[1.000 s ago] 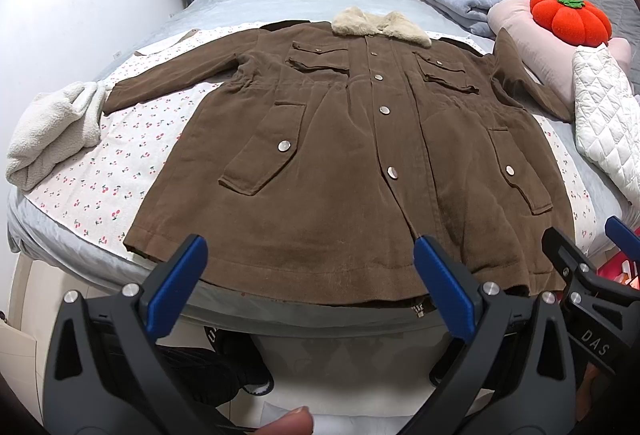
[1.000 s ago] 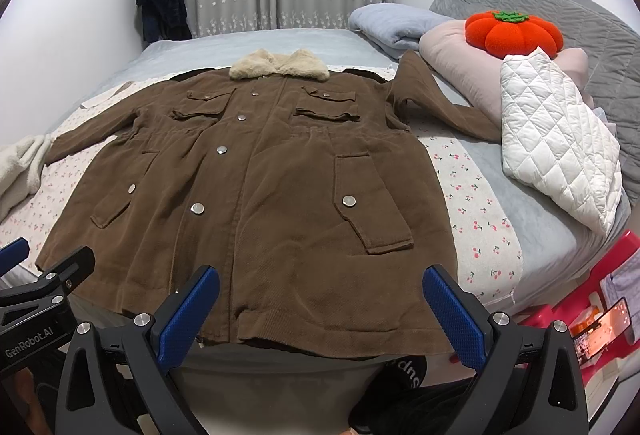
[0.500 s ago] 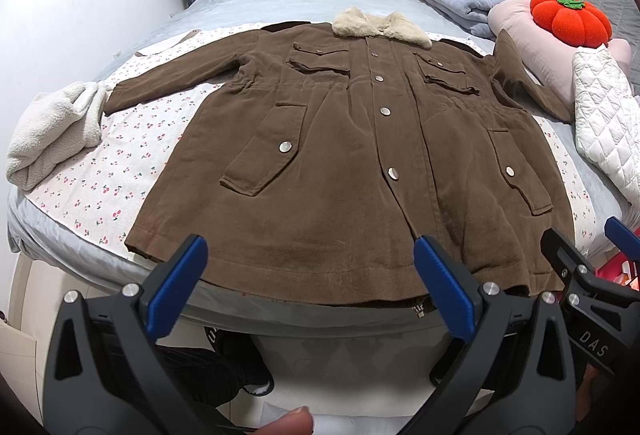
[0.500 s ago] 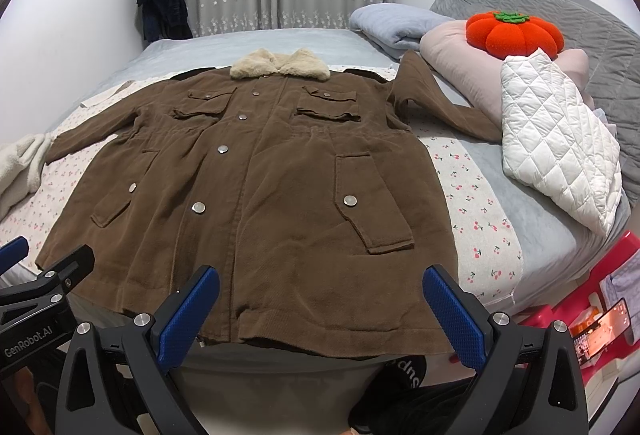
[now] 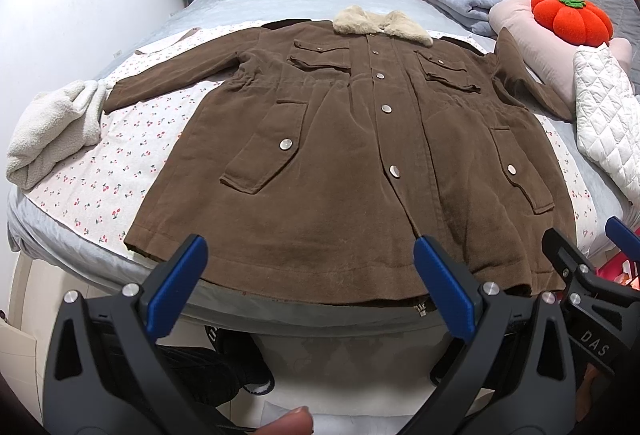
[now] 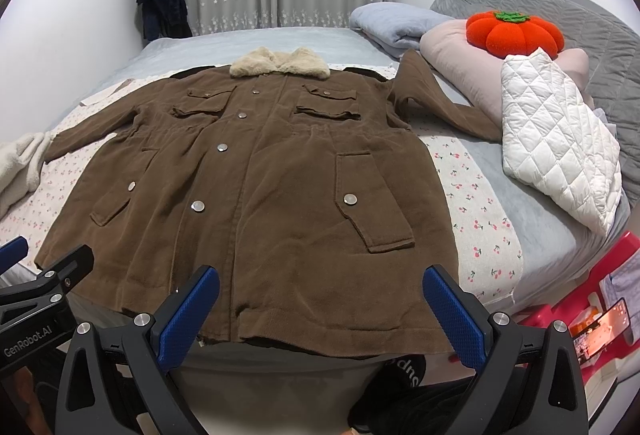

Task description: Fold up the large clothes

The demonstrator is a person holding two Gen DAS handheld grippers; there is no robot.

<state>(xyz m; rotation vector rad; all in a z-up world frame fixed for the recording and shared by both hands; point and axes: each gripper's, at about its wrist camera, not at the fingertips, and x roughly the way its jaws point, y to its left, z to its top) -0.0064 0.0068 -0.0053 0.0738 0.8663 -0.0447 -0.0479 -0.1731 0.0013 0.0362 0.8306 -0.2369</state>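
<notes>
Big bed (image 5: 248, 3), brown coat (image 5: 344, 171) spread flat, ready for folding. Left gripper (image 5: 316, 291) and right gripper (image 6: 320, 315) at 6 o'clock, wide open, holding nothing.

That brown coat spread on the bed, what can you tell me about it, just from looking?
The long brown corduroy-like coat lies flat, front up and buttoned, on a cherry-print white sheet over the grey bed. It has a cream fleece collar, silver snap buttons down the front and four flap pockets. Both sleeves spread outwards; one reaches toward the pink pillow. Its hem lies at the bed's near edge. Neither gripper touches it.
</notes>
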